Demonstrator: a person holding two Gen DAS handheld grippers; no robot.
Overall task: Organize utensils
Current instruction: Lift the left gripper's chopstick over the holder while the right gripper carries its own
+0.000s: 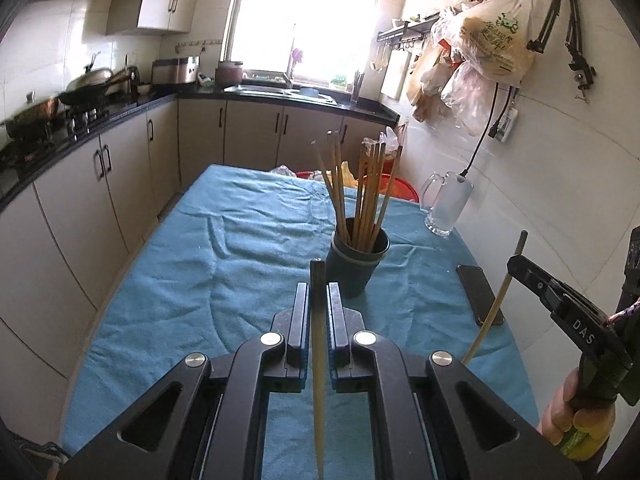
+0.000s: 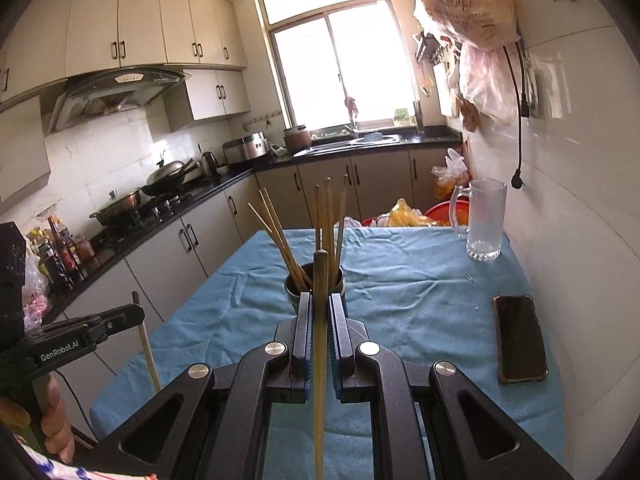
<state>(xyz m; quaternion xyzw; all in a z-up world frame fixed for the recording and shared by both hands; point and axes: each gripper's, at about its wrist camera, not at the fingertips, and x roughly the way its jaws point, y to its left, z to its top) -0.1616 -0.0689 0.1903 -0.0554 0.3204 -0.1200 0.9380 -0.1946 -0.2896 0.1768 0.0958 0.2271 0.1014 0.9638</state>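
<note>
A dark cup (image 1: 357,264) holding several wooden chopsticks (image 1: 366,196) stands on the blue cloth-covered table (image 1: 224,256). My left gripper (image 1: 319,286) is shut on a single chopstick (image 1: 318,360) that runs back between its fingers, just short of the cup. My right gripper (image 2: 320,300) is shut on another chopstick (image 2: 320,344), its tip in front of the same cup (image 2: 296,286). From the left wrist view the right gripper (image 1: 516,266) shows at the right edge with its chopstick (image 1: 494,312). In the right wrist view the left gripper (image 2: 138,314) appears at the left with its chopstick (image 2: 147,350).
A glass mug (image 1: 446,206) stands at the table's far right, by the tiled wall. A black phone (image 2: 518,338) lies on the cloth at the right. Red basins and plastic bags (image 2: 412,214) sit behind the table. Kitchen counters with pots (image 1: 84,94) run along the left.
</note>
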